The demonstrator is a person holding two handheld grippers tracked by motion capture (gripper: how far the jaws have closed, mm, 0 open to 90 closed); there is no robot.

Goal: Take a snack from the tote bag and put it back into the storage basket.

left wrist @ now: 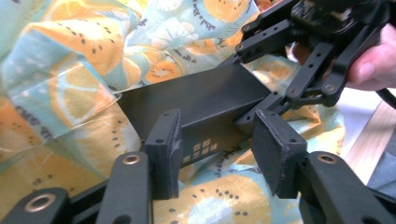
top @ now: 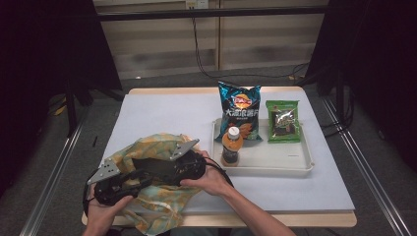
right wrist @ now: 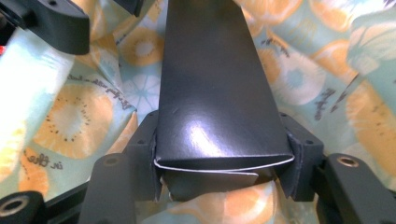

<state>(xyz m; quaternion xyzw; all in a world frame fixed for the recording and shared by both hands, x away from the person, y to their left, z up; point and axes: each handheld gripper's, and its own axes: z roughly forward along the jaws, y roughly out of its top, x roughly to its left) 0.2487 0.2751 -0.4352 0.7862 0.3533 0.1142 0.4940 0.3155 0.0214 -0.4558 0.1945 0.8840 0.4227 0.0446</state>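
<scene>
Right gripper [right wrist: 224, 163] pads clamp the near end of the long matte-black cardboard box [right wrist: 219, 93], flap bowing. Left gripper [left wrist: 217, 149] stands half open around its far end, pads just off it; small pale print there, unreadable. Box lies on the fruit-print fabric bag [left wrist: 70, 70]. High view: Lay's chip bag [top: 239, 110] on the white tray [top: 295, 162].

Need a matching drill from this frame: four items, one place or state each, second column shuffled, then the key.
Items:
1. black box
2. drink bottle
3. chip bag
4. green packet

Places or states:
A. lying at the tray's far right
B. upright at the tray's front left
C. clamped in the right gripper, over the printed bag
D. lying partly over the tray's far rim

Pairs: 1-C, 2-B, 3-D, 4-A
</scene>
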